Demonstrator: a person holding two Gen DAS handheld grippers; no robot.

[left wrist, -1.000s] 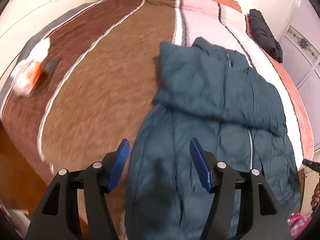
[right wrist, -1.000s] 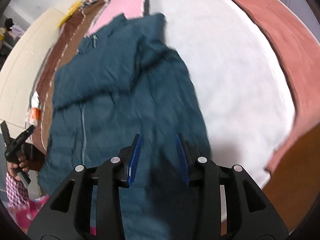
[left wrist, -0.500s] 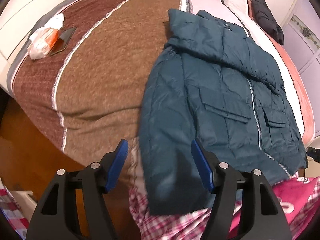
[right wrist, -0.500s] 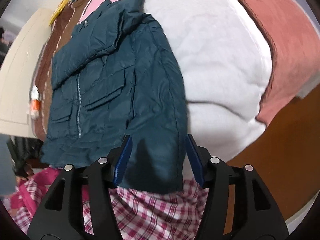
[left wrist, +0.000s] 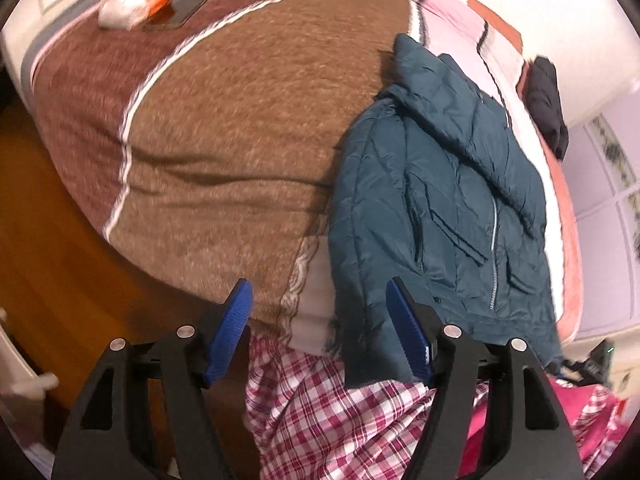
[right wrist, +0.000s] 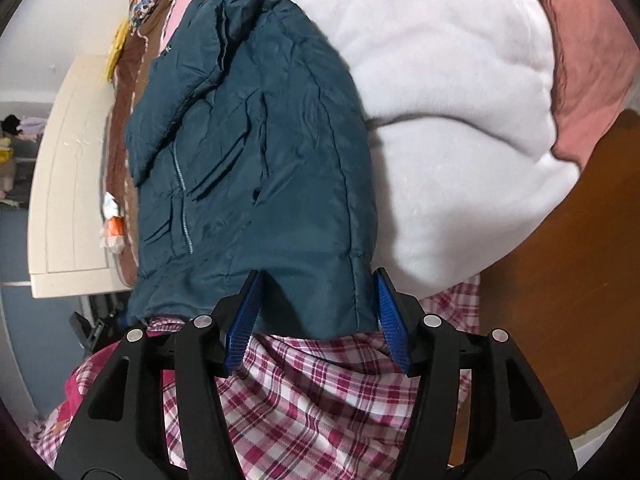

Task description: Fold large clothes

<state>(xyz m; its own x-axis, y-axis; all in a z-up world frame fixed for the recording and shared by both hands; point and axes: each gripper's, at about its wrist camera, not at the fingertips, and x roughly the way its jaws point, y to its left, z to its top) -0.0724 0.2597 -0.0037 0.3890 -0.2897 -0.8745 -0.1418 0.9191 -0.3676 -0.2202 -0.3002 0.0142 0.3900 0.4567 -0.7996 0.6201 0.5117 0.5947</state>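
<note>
On bed (left wrist: 240,128), teal jacket (right wrist: 256,160), tools open.

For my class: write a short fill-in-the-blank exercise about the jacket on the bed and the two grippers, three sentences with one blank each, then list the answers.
1. The jacket lying on the bed is dark ____ in colour.
2. The jacket's front closes with a ____.
3. The jaws of the left gripper and the right gripper stand ____, their blue pads pressing on nothing.

Missing words: teal; zipper; open
</note>
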